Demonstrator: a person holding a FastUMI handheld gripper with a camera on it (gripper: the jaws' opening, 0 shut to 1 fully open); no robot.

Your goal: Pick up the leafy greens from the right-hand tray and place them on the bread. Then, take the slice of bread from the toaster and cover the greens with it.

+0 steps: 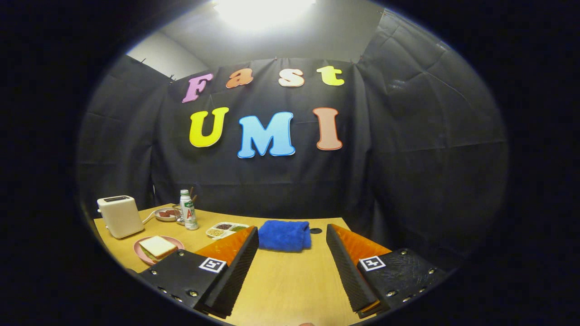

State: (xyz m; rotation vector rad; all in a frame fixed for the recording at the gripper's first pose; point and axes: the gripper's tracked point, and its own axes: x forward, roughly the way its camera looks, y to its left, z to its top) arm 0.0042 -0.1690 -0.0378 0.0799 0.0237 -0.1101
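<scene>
On the booth floor stands a wooden table (290, 280), backed by black cloth walls (408, 158) with a bright lamp (263, 11) overhead. Gripper (292, 253) hangs above the near part of the table; its fingers (235, 271) are spread wide apart, gripping nothing, with bare tabletop between them. Beyond the fingers, roughly centred between them, lies a folded blue towel (285, 235). Well off beyond the left finger stands a white toaster (120, 216) near the table's far left corner; whether its slot holds bread cannot be told. Just in front of the toaster sits a pink plate (141, 253) carrying a bread slice (157, 246) laid flat, with a thin edge of green (147, 253) showing beneath its near-left side. Between toaster and towel stands an upright bottle (188, 215), a small dish (164, 213) with dark reddish contents behind it, and a divided tray (225, 229) of small mixed items just beside the left fingertip. Contents of the tray are too small to identify.
</scene>
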